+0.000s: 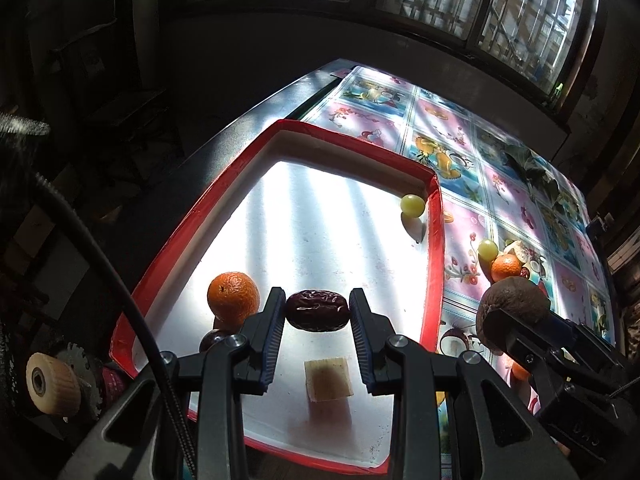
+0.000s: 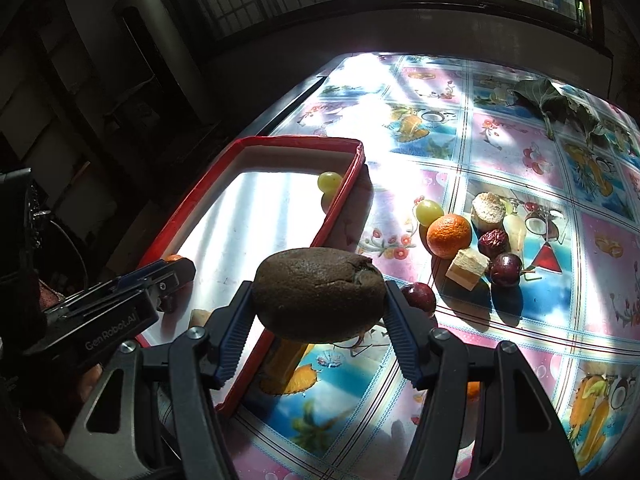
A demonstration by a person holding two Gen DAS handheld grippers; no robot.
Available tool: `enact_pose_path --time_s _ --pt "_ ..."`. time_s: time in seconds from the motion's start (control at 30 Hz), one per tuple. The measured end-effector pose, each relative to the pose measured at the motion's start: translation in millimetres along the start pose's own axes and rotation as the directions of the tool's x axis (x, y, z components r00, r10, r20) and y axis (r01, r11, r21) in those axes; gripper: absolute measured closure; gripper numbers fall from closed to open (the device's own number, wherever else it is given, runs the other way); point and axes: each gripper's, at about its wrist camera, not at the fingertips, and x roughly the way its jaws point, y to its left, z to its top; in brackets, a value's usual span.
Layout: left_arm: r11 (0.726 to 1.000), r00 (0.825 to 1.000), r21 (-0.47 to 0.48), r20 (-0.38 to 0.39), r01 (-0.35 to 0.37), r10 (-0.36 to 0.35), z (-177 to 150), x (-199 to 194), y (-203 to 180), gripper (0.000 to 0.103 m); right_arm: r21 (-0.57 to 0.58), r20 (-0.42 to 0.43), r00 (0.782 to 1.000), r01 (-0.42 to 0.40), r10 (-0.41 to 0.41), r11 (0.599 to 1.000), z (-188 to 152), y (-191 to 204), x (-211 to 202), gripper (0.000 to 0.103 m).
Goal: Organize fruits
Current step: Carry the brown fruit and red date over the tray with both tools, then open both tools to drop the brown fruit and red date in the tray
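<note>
Wrinkled dark-red oval date [image 1: 317, 311] clamped between left gripper [image 1: 317, 320] fingers above white red-rimmed tray [image 1: 434, 264]; fuzzy brown kiwi [image 2: 318, 294] gripped by right gripper [image 2: 318, 320], over tray's edge.

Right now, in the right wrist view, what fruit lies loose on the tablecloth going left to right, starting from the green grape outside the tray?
green grape → orange → dried red date → dark cherry
</note>
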Motion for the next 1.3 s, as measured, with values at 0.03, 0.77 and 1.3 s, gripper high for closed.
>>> enact_pose_path --time_s 0.03,0.77,1.3 --pt "1.000 1.000 -0.002 -0.003 -0.006 0.006 2 2 2 0.071 -0.002 -0.001 1.000 -0.009 0.009 1.000 4 3 3 0.039" --pt "0.986 0.984 0.014 -0.072 -0.165 0.166 24 57 26 0.071 -0.065 -0.130 0.990 -0.058 0.049 0.996 55 36 102 0.039" --pt "0.984 0.980 0.037 -0.086 -0.175 0.178 24 65 22 0.053 -0.068 -0.137 0.990 -0.052 0.042 0.996 54 35 107 0.037"
